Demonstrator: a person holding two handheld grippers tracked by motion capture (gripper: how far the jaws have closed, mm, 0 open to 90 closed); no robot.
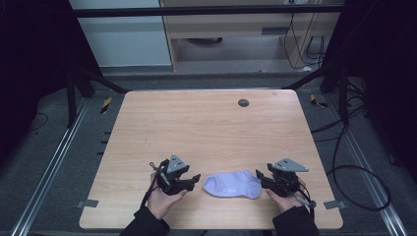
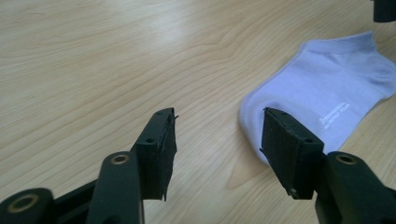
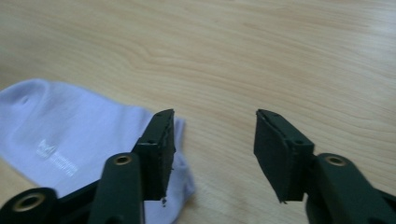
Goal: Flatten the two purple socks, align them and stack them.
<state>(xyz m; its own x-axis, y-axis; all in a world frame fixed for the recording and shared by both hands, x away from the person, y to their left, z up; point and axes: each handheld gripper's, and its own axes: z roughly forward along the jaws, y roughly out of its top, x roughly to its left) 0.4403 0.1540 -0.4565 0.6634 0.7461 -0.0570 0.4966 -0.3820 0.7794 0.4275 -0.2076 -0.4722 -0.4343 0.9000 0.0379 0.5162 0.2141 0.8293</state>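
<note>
A pale lavender ankle sock lies flat on the wooden table near its front edge, between the two hand-held grippers. My left gripper sits just left of the sock, open, with bare wood between its jaws. In the left gripper view the sock lies ahead and to the right of the gripper. My right gripper is at the sock's right end, also open. In the right gripper view its left jaw stands over the sock's edge, and nothing is clamped in the gripper.
A small round grey cap sits in the far part of the tabletop. Grey tape strips mark the front corners. Cables lie on the floor to the right of the table.
</note>
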